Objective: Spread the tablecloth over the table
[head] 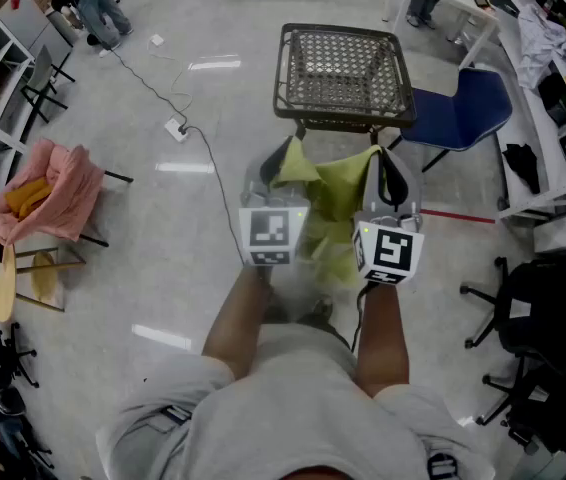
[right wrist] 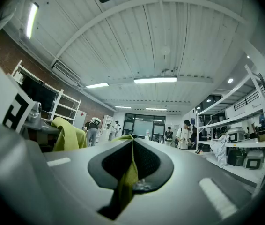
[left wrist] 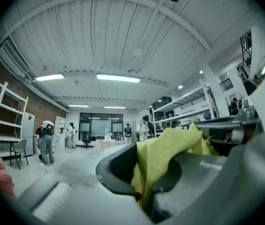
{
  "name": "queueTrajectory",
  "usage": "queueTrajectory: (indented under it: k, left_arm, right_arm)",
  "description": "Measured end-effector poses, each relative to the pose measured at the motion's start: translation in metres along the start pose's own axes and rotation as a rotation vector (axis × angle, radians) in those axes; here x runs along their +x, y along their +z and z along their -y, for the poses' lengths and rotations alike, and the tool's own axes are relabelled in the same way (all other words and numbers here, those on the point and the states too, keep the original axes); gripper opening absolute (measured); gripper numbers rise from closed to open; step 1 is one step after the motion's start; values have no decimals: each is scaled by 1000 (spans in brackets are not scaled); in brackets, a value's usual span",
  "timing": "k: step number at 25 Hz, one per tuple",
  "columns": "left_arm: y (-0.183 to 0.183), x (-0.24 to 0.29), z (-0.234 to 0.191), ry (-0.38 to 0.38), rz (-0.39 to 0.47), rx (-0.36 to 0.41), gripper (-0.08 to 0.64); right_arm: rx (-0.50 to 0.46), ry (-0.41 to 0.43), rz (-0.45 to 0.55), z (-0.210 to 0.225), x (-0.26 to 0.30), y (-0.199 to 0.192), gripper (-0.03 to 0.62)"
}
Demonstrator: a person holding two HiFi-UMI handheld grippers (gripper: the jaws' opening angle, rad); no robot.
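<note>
In the head view, the tablecloth [head: 338, 200], a yellow-green fabric, hung bunched and creased between the left hand-held gripper [head: 285, 160] and the right hand-held gripper [head: 389, 173]. It hung in the air on the near side of the tabletop [head: 289, 68] and none of it lay over that yet. The tabletop was square, with a dark frame and an open woven mesh. The cloth looked light, soft and limp. It would likely sag wherever it was unsupported, so holding it at two well-separated points along one edge seemed best. The mesh might catch a dragged hem.

In the left gripper view, the jaws were closed on a thick, matte wad of the fabric, and more of it billowed up to the right.

In the right gripper view, the jaws were pinched tight on a single thin fold that stood edge-on in the dark, textured pads. That narrow hold seemed the likelier of the two to slip under a tug.
</note>
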State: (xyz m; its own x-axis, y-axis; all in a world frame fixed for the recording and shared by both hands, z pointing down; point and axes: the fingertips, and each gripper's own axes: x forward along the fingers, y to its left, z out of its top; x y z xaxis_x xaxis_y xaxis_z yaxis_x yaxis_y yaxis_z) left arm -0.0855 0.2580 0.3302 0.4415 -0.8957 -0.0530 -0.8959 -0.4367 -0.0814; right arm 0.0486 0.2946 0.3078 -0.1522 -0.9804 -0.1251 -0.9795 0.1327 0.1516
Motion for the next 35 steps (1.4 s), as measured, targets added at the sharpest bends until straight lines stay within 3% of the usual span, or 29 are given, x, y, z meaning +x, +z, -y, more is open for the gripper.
queueTrajectory:
  k: [19,35]
  left_arm:
    - [-11,-13,-37,54,-19,21,25]
    - [-37,-24,-146,120,-60,4,25]
  right_arm:
    - [11,75,-14,-43,21,-7,11]
    - [27,171,-65,-145,87,-21,9]
